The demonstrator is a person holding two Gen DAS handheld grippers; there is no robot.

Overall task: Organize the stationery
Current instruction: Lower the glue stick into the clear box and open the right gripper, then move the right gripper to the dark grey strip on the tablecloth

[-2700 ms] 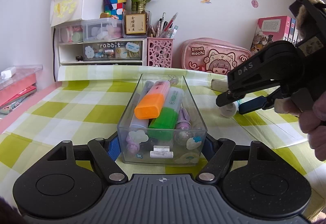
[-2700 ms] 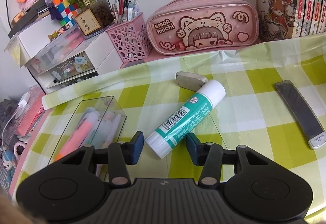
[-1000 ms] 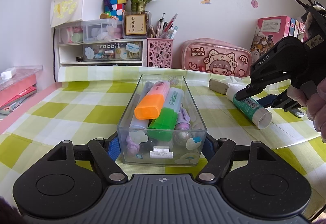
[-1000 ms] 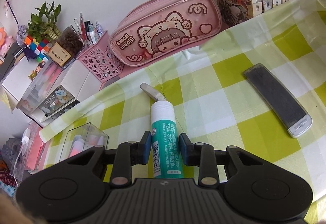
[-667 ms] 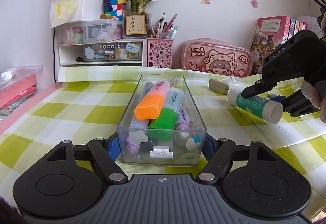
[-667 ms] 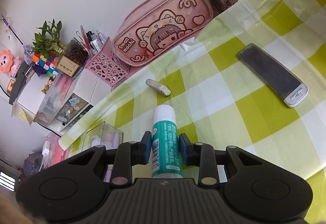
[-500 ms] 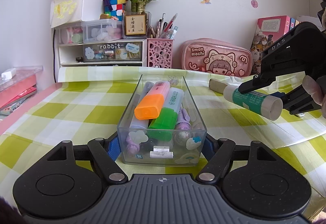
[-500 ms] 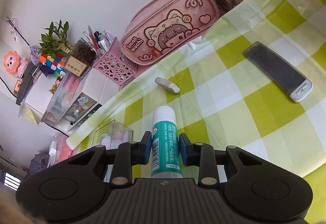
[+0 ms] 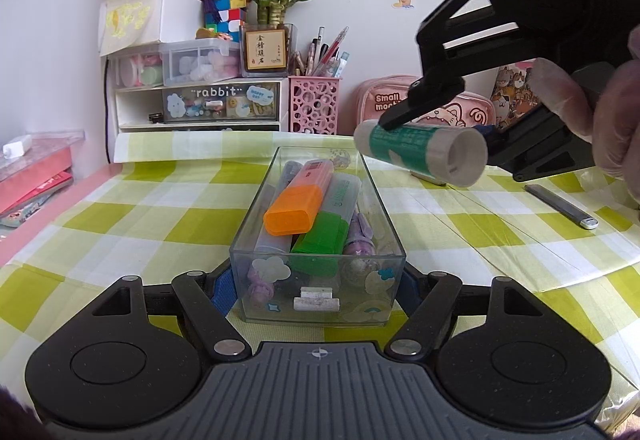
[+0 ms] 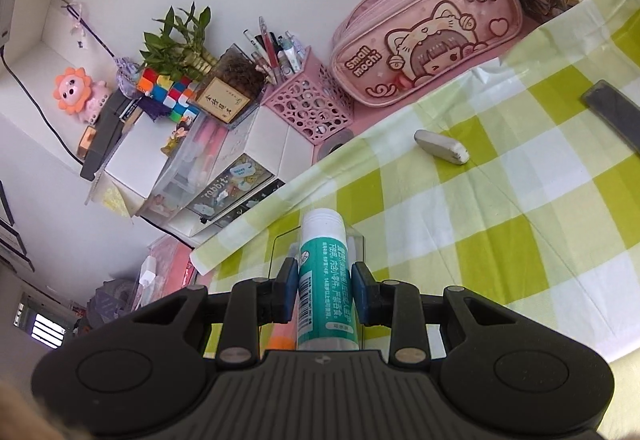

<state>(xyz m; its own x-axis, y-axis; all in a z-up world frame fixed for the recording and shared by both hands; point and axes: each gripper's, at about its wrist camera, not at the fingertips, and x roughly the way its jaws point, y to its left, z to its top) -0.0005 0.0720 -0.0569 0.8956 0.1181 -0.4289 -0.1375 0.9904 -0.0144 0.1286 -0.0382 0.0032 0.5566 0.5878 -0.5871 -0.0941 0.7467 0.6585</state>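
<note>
Right gripper [image 10: 325, 294] is pinching the glue stick [image 10: 325, 280], holding it in the air over the clear organizer box [image 9: 318, 240]; left gripper [image 9: 316, 292] is clamping that box's near end on the checked tablecloth [image 9: 120, 216].

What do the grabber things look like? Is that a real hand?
Both grippers are black plastic with blue pads on the jaws. The left gripper has round discs, silver screws and a ridged grey middle. The right gripper looks the same. A hand in a thin clear glove holds it.
</note>
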